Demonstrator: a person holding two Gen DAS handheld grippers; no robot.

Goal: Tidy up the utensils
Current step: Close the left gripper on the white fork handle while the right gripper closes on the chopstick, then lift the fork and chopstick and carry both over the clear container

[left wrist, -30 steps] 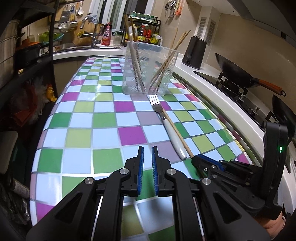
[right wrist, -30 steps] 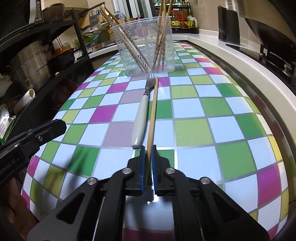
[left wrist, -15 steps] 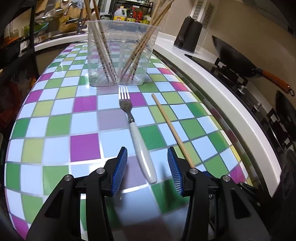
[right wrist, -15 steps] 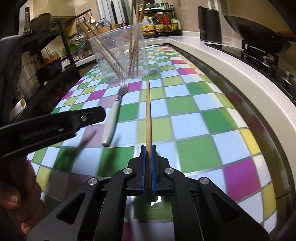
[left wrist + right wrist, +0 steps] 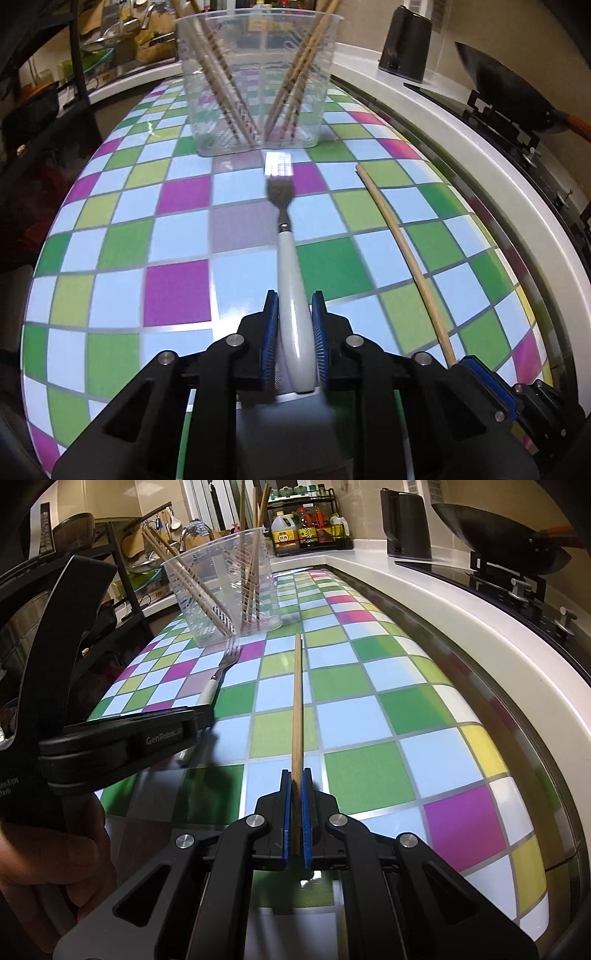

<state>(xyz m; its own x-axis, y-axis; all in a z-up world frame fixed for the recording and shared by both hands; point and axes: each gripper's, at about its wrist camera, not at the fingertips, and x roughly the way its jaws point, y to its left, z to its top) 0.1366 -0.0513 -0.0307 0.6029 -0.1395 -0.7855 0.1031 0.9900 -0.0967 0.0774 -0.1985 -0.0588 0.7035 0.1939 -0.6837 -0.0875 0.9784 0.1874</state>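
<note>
Fork (image 5: 291, 295) on checkered counter (image 5: 177, 291), left tool (image 5: 294, 325) closing round handle; right tool (image 5: 294, 812) clenched on chopstick (image 5: 297, 701); wok (image 5: 498, 535) behind.

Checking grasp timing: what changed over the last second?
The left gripper moved in over the fork, opened, and its jaws are now closing around the white handle. Unchanged: the right gripper stays clamped on the chopstick; the clear holder stands in place.

Both my wrist cameras look down, close over the checkered countertop (image 5: 177, 288), sharing the clear utensil holder (image 5: 225, 590) ahead.
</note>
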